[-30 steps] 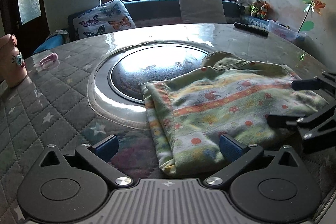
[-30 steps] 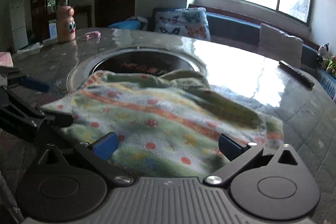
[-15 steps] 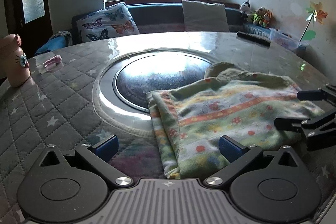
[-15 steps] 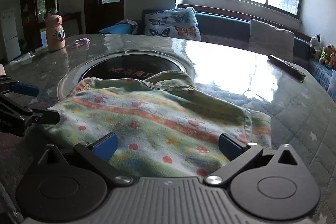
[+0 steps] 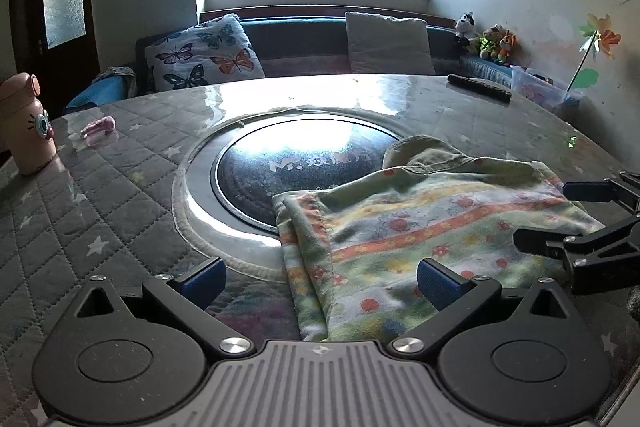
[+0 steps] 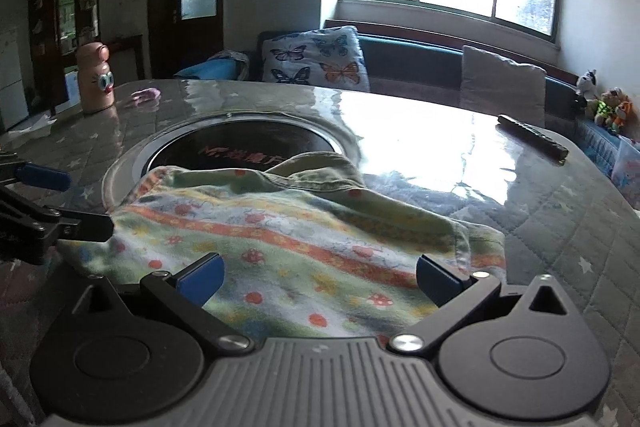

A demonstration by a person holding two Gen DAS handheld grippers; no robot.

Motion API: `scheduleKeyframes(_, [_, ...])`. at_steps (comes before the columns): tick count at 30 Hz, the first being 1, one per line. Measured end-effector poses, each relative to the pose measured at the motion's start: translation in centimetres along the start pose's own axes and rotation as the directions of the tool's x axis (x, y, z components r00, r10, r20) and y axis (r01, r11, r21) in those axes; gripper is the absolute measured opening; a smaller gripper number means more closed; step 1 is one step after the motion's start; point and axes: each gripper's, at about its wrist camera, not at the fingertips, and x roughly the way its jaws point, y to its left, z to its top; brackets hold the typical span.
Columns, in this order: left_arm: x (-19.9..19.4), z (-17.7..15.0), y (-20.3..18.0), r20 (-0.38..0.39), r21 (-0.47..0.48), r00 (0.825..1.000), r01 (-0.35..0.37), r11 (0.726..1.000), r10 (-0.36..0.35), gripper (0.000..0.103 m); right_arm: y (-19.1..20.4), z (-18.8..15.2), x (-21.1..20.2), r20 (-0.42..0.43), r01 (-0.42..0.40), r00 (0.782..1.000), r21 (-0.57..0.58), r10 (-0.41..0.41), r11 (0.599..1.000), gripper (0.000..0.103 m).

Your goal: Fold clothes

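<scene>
Our left gripper [image 5: 320,277] and right gripper [image 6: 318,277] gape wide; folded garment [image 5: 432,227] at 2 o'clock on table [image 5: 120,195].

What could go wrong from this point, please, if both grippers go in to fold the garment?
The left gripper and right gripper are both open and close together over the patterned garment; they might collide. Part of the garment overlaps the glossy round inset in the table, where it could slide instead of creasing. A pinch may catch only one layer.
</scene>
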Motion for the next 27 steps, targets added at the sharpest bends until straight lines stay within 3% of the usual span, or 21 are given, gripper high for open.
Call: scheduleKeyframes(27, [-0.1, 0.7, -1.6, -0.03, -0.005, 0.999, -0.021, 1.0, 0.021, 0.103, -1.1, 0.0, -1.7, 0.031, -0.026, 0.999, 0.012, 0.026, 1.0, 0.103])
